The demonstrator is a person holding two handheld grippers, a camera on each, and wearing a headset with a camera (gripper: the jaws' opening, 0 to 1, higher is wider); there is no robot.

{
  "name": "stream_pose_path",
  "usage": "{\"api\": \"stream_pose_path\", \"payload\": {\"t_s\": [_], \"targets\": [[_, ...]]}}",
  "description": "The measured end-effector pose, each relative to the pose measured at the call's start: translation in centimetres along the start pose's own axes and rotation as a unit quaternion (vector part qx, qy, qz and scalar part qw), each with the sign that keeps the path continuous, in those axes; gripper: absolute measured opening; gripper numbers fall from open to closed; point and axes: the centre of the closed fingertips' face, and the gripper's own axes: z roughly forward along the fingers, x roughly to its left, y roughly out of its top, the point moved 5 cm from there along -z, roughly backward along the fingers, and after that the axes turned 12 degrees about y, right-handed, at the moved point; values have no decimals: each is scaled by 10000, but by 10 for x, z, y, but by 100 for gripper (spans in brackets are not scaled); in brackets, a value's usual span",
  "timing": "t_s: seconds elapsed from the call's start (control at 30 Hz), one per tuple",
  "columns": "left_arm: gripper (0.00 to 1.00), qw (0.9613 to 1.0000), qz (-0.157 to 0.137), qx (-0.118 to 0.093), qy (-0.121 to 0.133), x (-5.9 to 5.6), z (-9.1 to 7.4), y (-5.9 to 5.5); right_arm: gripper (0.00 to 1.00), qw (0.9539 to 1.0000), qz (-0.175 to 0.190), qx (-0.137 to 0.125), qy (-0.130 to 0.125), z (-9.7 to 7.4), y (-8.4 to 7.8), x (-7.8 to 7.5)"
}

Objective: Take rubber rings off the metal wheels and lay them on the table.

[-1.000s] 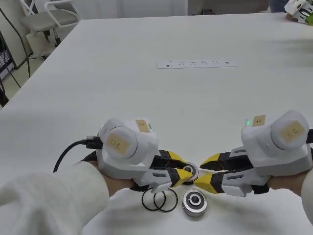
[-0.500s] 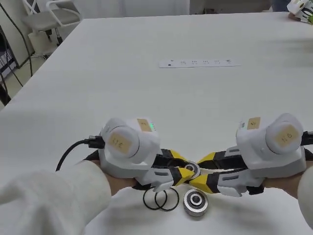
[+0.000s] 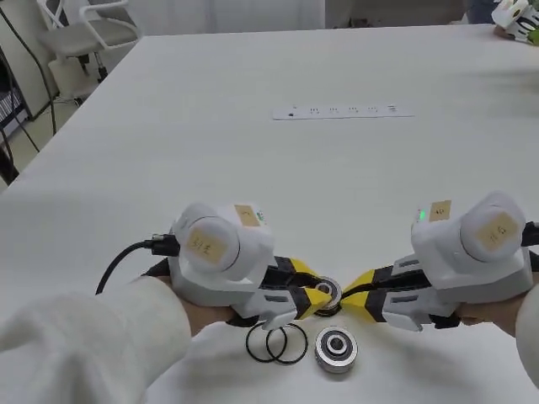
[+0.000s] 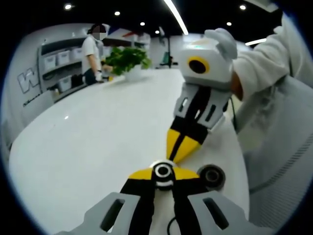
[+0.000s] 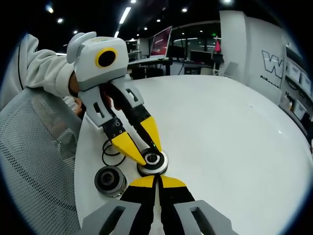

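White table [image 3: 253, 126] forms the work surface, seen in the head view with a power strip [image 3: 341, 110] lying well beyond the work area and a chair [image 3: 84, 34] standing past the far left corner. In the left gripper view, a person [image 4: 93, 49] and a green plant [image 4: 124, 58] are seen at the far end of the table.

The left gripper [image 3: 313, 296] is clamped on a metal wheel [image 3: 328, 291]. In the left gripper view the two yellow jaw tips are set against opposite sides of the wheel, with the gap no wider than the wheel itself. Whether the wheel rests on the table or is lifted just clear of it cannot be told.

The right gripper [image 3: 347, 294] is presented from the opposite side. Its jaws are closed fully together, with only a thin line between the yellow tips in the right gripper view. The closed tips are placed at the rim of the clamped wheel; whether anything is pinched between them cannot be told.

A second wheel [image 3: 336, 346] lies flat on the table, just nearer the person than the clamped wheel. Two rubber rings [image 3: 276, 343] lie on the table just to the left of the second wheel, overlapping each other.
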Motion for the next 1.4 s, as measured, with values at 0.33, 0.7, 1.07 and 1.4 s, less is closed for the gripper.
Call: {"api": "stream_pose_path", "payload": {"t_s": [0.33, 0.7, 1.07, 1.4], "targets": [[13, 10000, 11, 8, -19, -1, 0, 0, 0, 9977, 639, -209, -26, -5, 0, -3], [13, 10000, -2, 11, -31, -2, 1, 0, 0, 9921, 1109, -578, 21, -8, 5, -5], [13, 9999, 144, 7, -38, -3, 1, 1, 0, 9898, 1304, -575, 24, -7, 10, 1], [13, 9999, 147, -18, -32, -3, 1, 0, 0, 9896, 1309, -594, 48, -7, 14, 5]]}}
